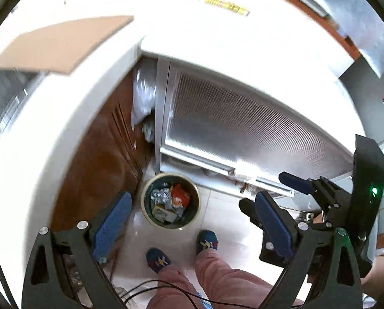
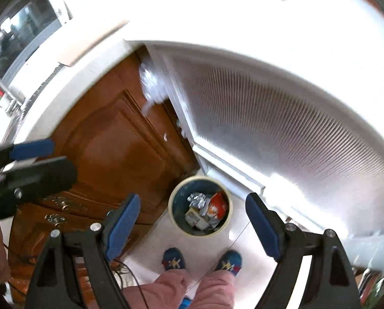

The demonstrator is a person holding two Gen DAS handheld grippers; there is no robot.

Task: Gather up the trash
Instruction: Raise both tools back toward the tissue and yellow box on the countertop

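Observation:
A round bin [image 1: 195, 213] with a cream rim stands on the pale floor, and also shows in the right wrist view [image 2: 176, 217]. Crumpled trash [image 1: 170, 202] lies in it: silver foil, a red-orange wrapper and a yellow packet, seen too from the right [image 2: 207, 209]. My left gripper [image 1: 192, 221] is open and empty, high above the bin. My right gripper [image 2: 193, 219] is open and empty, also above it. The right gripper shows in the left wrist view [image 1: 269, 193]. The left gripper shows at the left edge of the right wrist view [image 2: 48, 157].
A white counter [image 1: 217, 38] wraps around above a brown wooden cabinet door [image 2: 120, 139] and a ribbed translucent panel [image 1: 243, 126]. A cardboard sheet [image 1: 60, 43] lies on the counter. The person's slippered feet [image 1: 181, 251] stand beside the bin. Cables [image 1: 166, 291] trail low.

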